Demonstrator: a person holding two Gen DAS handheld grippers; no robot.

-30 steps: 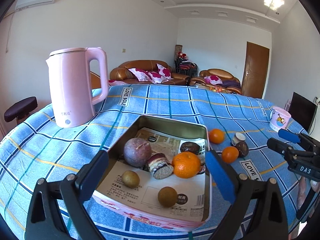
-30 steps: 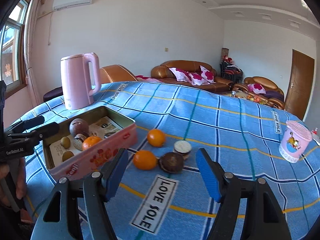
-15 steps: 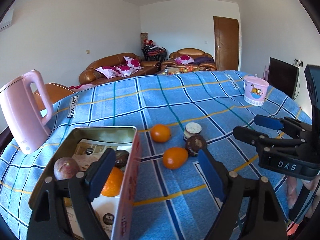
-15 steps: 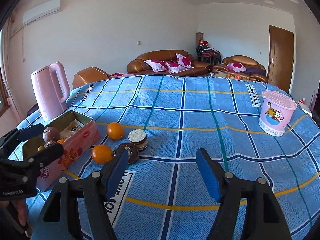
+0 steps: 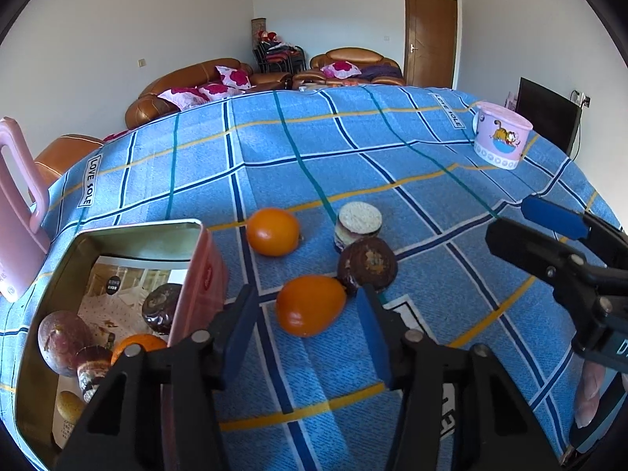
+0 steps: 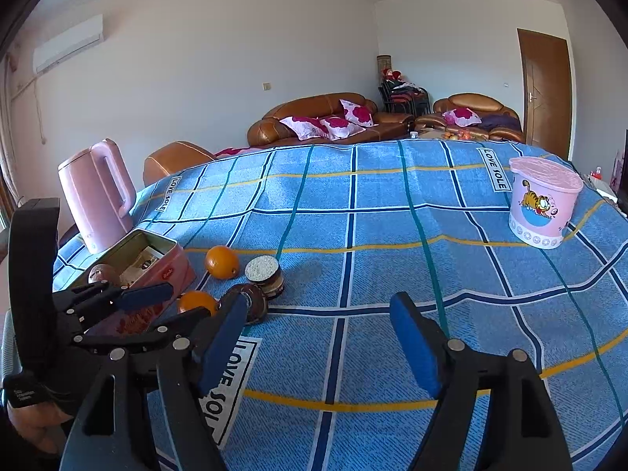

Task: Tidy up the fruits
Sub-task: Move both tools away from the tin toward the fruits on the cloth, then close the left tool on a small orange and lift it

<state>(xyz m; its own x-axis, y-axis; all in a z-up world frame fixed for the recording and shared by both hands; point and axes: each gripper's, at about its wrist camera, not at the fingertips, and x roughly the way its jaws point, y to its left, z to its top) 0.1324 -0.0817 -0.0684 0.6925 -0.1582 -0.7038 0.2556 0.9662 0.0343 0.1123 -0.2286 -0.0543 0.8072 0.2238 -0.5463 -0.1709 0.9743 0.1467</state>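
- The near orange (image 5: 310, 305) sits on the blue checked counter (image 5: 353, 137), right in front of the left tongs (image 5: 306, 333). The jaws are wide open with nothing between them, and the fruit lies just past the blue pads.
- My guess on handling: it looks light, round and firm, with a slightly waxy skin, so it'll want to roll or squirt out. I'd pinch it across the widest middle and go easy on pressure so it doesn't bruise.
- It's touching the dark round fruit (image 5: 367, 263) on its right, so the right-hand pad has very little room to slide in there.
- Right tongs (image 6: 318, 337) hang over bare cloth, also spread wide and empty, well apart from the fruit.
- Count loose on the counter: 2 oranges (the other one (image 5: 272, 231) is further back), 1 dark fruit, and 1 cut-looking piece with a pale top (image 5: 359, 221).
- In the pink tin (image 5: 196, 274), just left of the near orange: 1 orange, 1 purple-brown round fruit, 1 dark one, 1 cut piece, and at least 1 small brownish one, partly hidden by the tongs.
- Also 1 pink kettle (image 6: 98, 192) and 1 pink lidded cup (image 6: 543, 200).
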